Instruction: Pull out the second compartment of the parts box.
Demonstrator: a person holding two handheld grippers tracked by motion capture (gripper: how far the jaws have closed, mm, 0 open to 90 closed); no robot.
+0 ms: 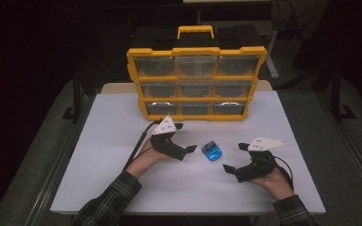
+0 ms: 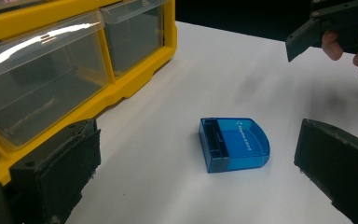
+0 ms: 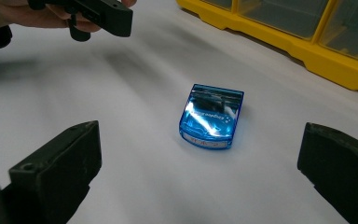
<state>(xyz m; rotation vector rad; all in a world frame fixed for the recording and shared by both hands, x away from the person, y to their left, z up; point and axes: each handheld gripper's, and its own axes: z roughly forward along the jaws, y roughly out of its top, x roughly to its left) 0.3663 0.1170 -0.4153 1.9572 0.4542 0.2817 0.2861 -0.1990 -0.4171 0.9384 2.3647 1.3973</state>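
Blue case [image 1: 211, 152], a single small translucent box with one rounded end, lies flat on the white tabletop [image 1: 113, 183], near the middle and a little toward the near edge, between the two tongs and touching neither. Going by size: one tabletop carries everything; at its far side stands one yellow organiser [image 1: 196, 82] with a yellow handle on top and nine clear drawers in three rows of three. Two tongs come next, one in each of the person's hands. The left tongs [image 1: 185, 137] hover just left of the case, jaws spread wide and released, holding nothing; in the left gripper view the case [image 2: 233, 143] sits in the wide gap between the black jaws, with the organiser [image 2: 135, 74] close on the left. The right tongs [image 1: 236, 157] hover just right of the case, also spread wide and empty; in the right gripper view the case [image 3: 212, 116] lies ahead between the jaws, apart from both.
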